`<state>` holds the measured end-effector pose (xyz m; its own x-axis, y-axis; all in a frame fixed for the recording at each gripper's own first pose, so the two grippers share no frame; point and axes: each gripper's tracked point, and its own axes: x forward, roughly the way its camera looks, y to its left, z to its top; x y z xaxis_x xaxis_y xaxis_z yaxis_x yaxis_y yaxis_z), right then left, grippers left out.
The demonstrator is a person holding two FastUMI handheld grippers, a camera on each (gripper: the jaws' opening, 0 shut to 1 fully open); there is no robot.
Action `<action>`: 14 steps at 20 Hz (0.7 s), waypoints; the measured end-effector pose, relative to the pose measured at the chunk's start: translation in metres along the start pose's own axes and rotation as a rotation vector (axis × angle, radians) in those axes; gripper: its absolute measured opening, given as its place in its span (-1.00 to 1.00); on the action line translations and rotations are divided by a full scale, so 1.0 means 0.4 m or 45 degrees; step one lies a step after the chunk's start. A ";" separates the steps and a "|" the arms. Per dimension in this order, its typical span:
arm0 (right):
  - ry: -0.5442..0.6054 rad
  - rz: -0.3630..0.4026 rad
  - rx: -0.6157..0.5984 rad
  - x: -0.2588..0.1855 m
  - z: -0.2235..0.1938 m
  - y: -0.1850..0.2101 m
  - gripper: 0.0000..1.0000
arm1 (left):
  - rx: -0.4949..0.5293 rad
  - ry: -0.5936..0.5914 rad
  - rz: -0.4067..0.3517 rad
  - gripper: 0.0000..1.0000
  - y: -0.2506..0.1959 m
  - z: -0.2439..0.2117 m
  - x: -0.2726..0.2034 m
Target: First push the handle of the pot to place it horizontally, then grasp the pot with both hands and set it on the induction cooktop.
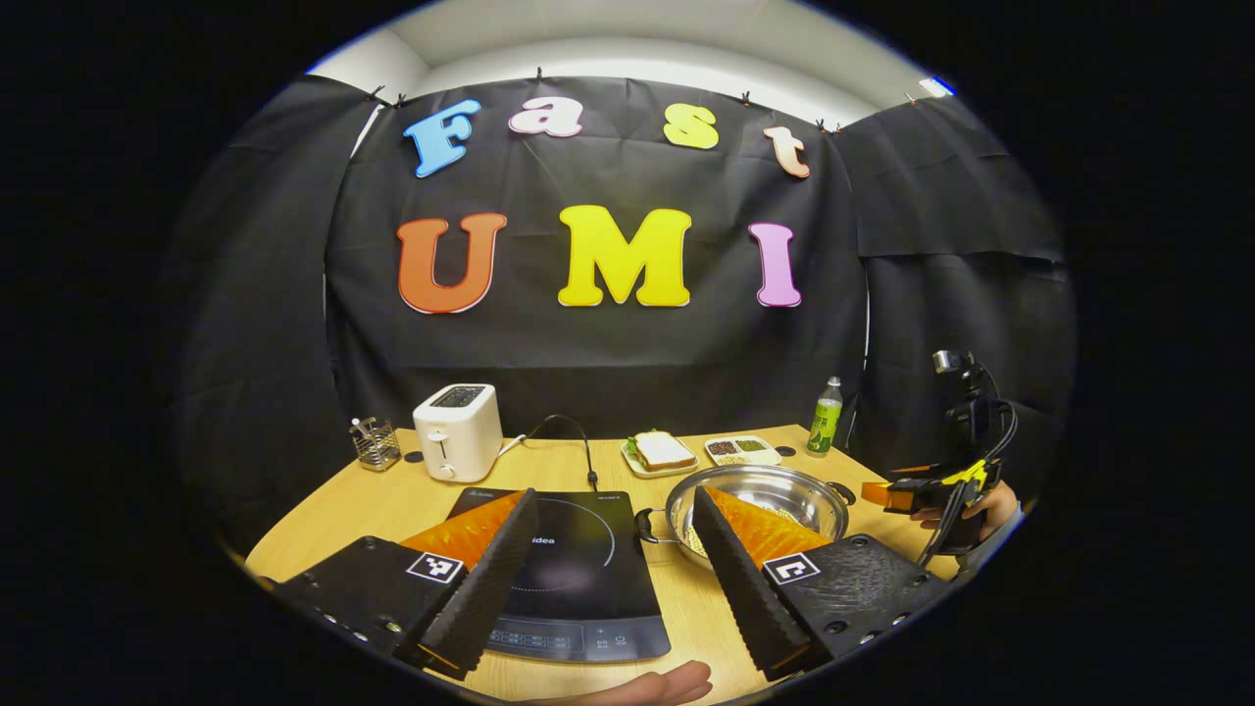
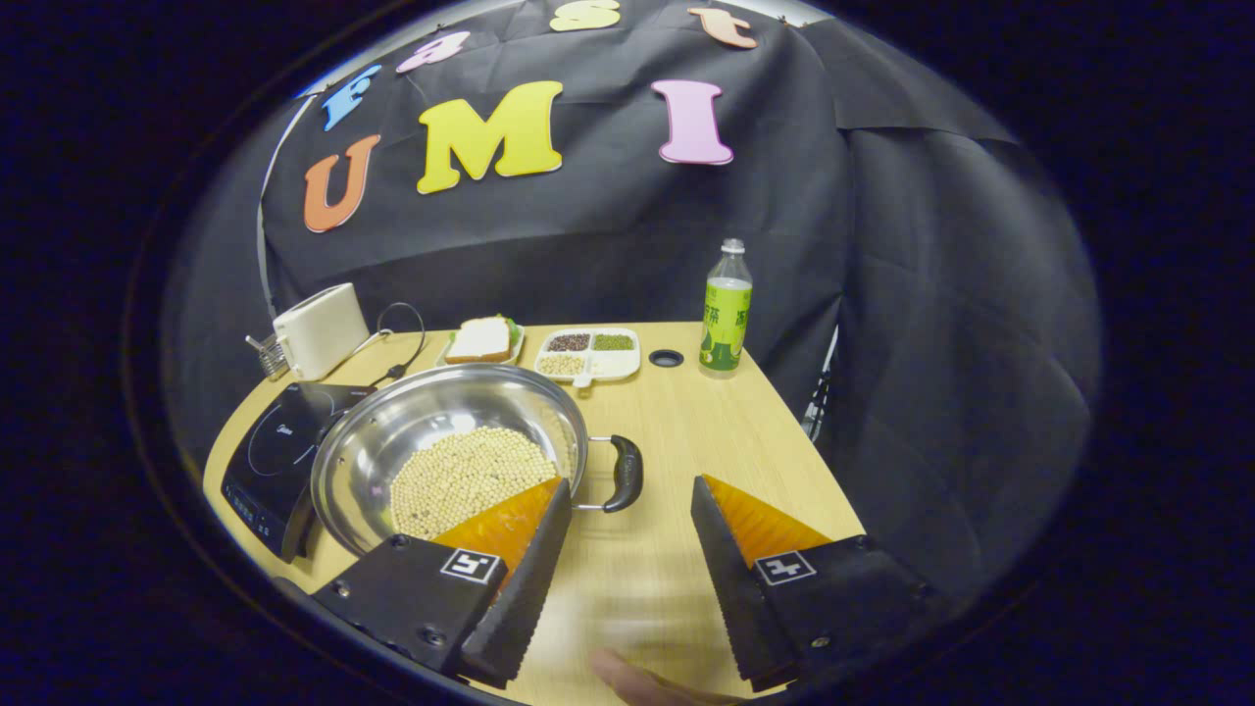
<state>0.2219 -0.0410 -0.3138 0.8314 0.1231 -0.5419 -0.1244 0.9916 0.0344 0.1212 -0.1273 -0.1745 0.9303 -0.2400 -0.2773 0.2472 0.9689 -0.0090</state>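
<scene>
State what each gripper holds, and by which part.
Nothing: the left gripper and right gripper are both open, and the pot stands ungrasped.

Your left tool (image 1: 616, 549) hangs with fingers spread above the surface (image 1: 392, 500), over the induction cooktop (image 1: 578, 579) and the pot (image 1: 775, 495) just beside it. Right tool (image 1: 882, 493) hovers near the pot's far handle. Toaster (image 1: 457, 431) and bottle (image 1: 826, 417) stand behind.

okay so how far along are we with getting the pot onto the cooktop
Early. The pot of beans sits on the table beside the induction cooktop, not on it. Its handles look level. Both grippers are open and hold nothing; the right gripper hovers near the pot's right handle. Gripping both handles and lifting across remain.
</scene>
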 end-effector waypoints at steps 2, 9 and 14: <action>-0.014 0.016 0.002 -0.006 0.023 0.002 0.62 | -0.007 0.062 -0.010 0.91 -0.018 -0.019 0.059; 0.018 0.045 -0.008 0.046 0.041 0.003 0.94 | -0.029 0.307 -0.069 0.91 -0.081 -0.139 0.246; 0.091 0.075 0.036 0.107 0.030 -0.001 0.94 | -0.035 0.488 -0.074 0.92 -0.095 -0.231 0.338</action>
<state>0.2641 -0.0358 -0.3268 0.7824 0.1790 -0.5965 -0.1555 0.9836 0.0911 0.2127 -0.1908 -0.3006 0.7449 -0.2599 -0.6145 0.2847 0.9568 -0.0595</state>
